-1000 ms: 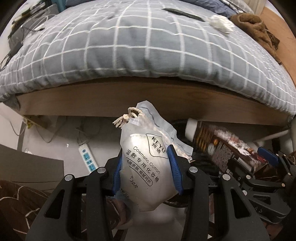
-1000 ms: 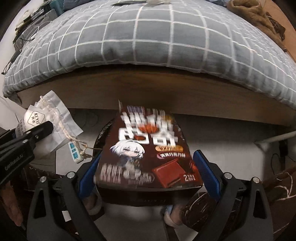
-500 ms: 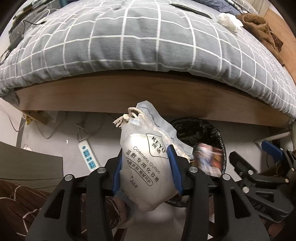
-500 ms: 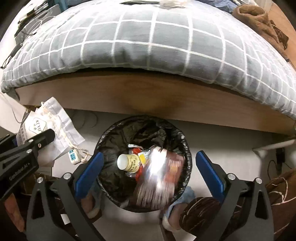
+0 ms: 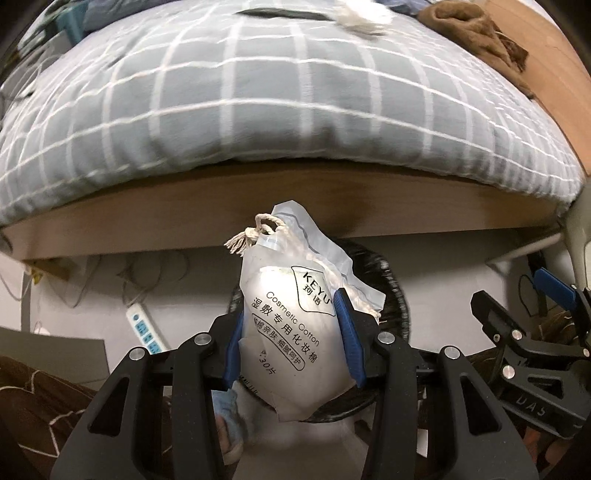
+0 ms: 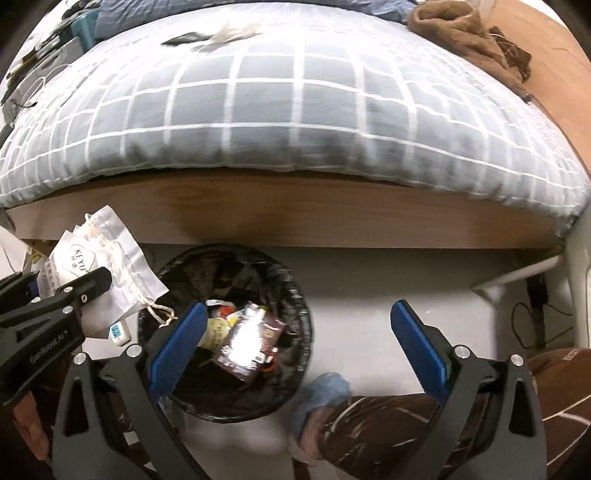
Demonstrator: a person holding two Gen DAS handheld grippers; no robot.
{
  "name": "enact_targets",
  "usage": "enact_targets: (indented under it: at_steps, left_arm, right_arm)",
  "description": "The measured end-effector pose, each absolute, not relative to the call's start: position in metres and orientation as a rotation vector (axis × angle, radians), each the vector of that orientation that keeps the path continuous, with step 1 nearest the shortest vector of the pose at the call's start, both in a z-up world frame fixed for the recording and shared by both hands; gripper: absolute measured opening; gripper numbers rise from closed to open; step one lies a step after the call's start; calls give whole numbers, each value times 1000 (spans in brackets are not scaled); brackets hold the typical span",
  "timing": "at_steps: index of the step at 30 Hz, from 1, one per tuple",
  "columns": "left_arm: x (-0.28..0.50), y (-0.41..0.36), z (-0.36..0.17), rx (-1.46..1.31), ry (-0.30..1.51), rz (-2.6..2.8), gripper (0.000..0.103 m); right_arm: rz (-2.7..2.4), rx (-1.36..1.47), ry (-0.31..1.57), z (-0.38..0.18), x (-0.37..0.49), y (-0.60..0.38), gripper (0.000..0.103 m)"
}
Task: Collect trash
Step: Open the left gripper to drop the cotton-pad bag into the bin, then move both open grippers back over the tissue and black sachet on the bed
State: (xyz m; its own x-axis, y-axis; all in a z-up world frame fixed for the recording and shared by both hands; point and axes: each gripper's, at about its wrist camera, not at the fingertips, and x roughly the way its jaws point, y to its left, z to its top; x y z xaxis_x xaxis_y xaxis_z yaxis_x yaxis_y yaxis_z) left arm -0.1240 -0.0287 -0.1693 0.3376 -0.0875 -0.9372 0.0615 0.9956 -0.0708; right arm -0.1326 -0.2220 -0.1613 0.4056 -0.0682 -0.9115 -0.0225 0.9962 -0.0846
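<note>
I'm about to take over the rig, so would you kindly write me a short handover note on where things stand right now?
Left gripper: shut on the cotton pad bag, held above the trash bin, toward its left rim.
Right gripper: open, empty, over the bin's right side.
Done: the snack wrapper lies in the bin on other rubbish.
Left: drop the bag in, then fetch the white tissue and dark flat item on the bed.

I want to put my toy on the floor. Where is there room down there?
The bare pale floor lies between the round black-lined trash bin and the white bed leg. Left of the bin is crowded: a white power strip and loose cables. The bin holds wrappers already. The left gripper grips a white cotton-pad bag.
</note>
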Motion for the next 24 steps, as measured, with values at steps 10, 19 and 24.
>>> enact_targets:
  at_steps: [10, 19, 24]
  left_arm:
    - [-115, -77, -163, 13, 1209, -166, 46]
    - [-117, -75, -157, 36, 1172, -120, 79]
    - [-112, -57, -142, 28, 1134, -63, 96]
  right_arm:
    - [-100, -45, 1140, -156, -138, -258, 95]
    - [-84, -50, 1127, -152, -135, -253, 95]
    - [-69, -54, 1091, -143, -132, -243, 96]
